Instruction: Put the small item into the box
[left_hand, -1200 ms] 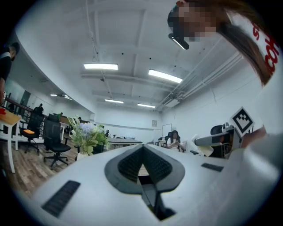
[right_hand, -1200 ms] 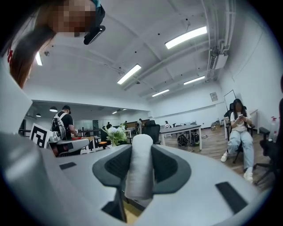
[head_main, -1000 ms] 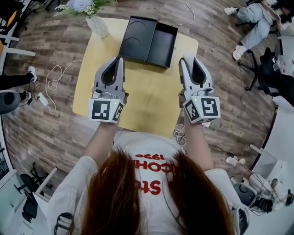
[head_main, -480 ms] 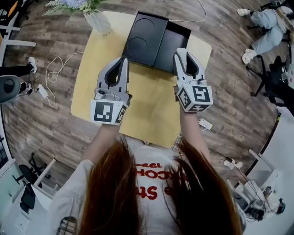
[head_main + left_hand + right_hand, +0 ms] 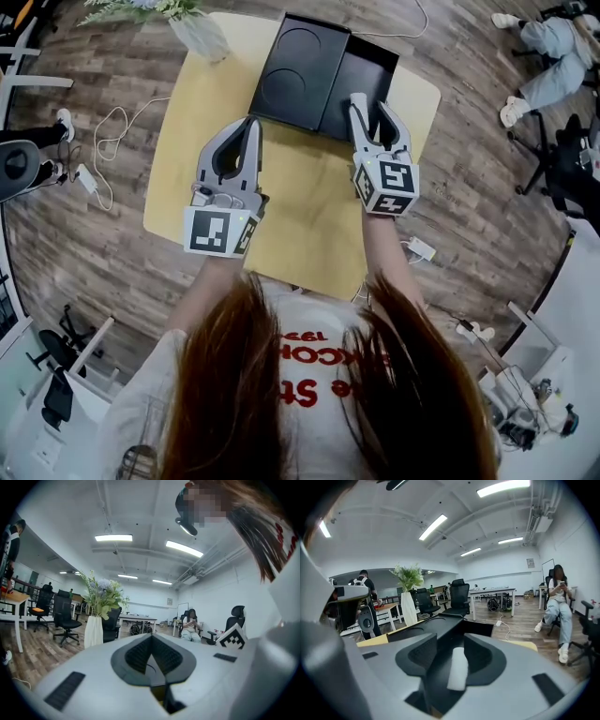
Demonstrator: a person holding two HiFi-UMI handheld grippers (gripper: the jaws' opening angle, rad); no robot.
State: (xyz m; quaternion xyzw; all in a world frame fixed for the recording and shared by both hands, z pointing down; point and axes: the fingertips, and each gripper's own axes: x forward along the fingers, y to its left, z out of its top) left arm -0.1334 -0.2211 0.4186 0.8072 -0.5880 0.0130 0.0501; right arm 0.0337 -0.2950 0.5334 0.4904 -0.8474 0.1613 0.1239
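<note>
A black box (image 5: 367,67) lies open at the far side of the yellow table (image 5: 300,211), its lid (image 5: 298,70) with a round recess beside it on the left. My right gripper (image 5: 371,101) reaches over the box's open compartment. Its jaws are opening, and a small white cylinder (image 5: 458,668) stands between them, leaning on the right pad with a gap to the left pad. In the right gripper view the box (image 5: 474,629) lies just ahead of the jaws. My left gripper (image 5: 250,122) hovers over the table short of the lid, shut and empty; the left gripper view shows its pads (image 5: 161,656) meeting.
A white vase with flowers (image 5: 195,33) stands at the table's far left corner. White cables (image 5: 111,159) trail on the wooden floor to the left. A seated person (image 5: 548,47) and office chairs are at the far right.
My right gripper has moved forward from the table's middle to above the box's compartment, and its jaws have spread. The left gripper has hardly moved.
</note>
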